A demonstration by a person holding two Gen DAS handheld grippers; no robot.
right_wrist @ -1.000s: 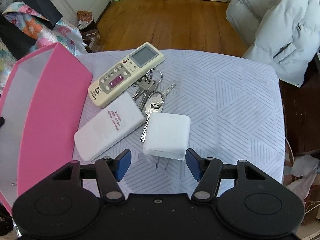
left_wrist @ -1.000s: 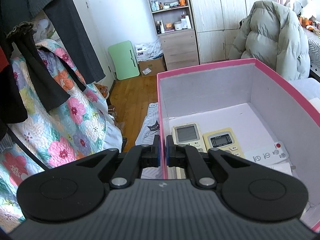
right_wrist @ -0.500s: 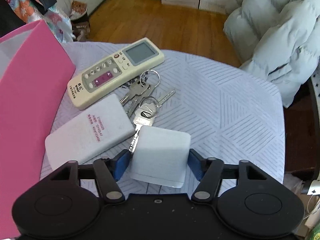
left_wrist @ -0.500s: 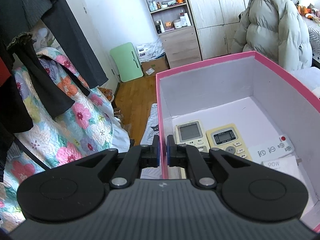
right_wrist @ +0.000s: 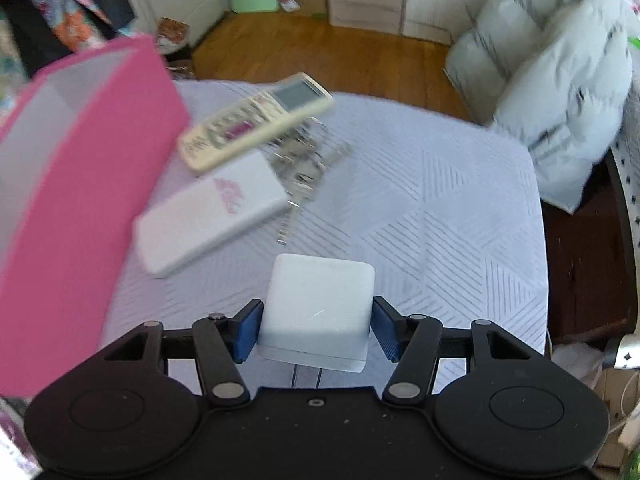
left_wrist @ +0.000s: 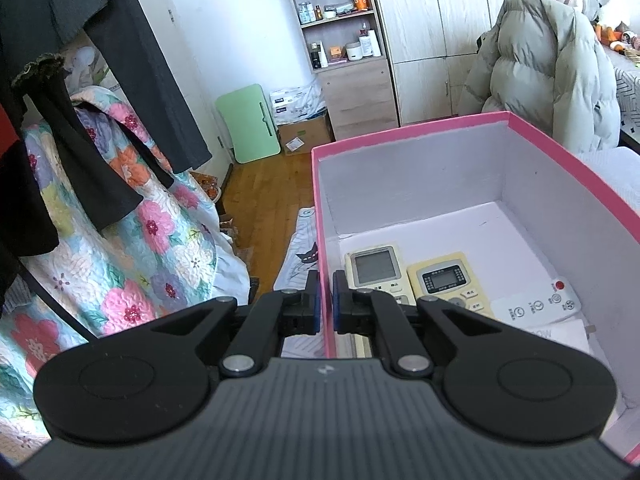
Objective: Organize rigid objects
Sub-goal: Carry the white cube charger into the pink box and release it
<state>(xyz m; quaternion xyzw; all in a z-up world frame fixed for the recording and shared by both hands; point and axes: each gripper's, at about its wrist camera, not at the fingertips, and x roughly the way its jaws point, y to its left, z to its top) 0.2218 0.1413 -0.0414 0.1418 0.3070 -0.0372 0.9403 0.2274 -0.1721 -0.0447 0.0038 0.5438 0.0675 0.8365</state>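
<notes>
In the left wrist view, my left gripper (left_wrist: 325, 304) is shut on the near left wall of the pink box (left_wrist: 408, 132). Inside the box lie a white remote (left_wrist: 376, 268), a cream remote (left_wrist: 444, 280), and a flat white remote (left_wrist: 536, 306). In the right wrist view, my right gripper (right_wrist: 316, 320) is shut on a white charger (right_wrist: 320, 292), held clear above the striped tablecloth (right_wrist: 440, 220) with its prongs toward the camera. On the cloth lie a cream remote (right_wrist: 252, 120), a white flat case (right_wrist: 212, 216) and a bunch of keys (right_wrist: 304, 164), beside the pink box (right_wrist: 80, 200).
A pale puffy jacket (right_wrist: 552, 92) hangs over a chair at the table's far right. A floral quilt (left_wrist: 120, 240) and dark hanging clothes (left_wrist: 120, 60) stand left of the box. A wooden floor (right_wrist: 340, 52) lies beyond the table.
My right gripper closed on the white charger and lifted it off the cloth, away from the keys. The left gripper kept its hold on the box wall.
</notes>
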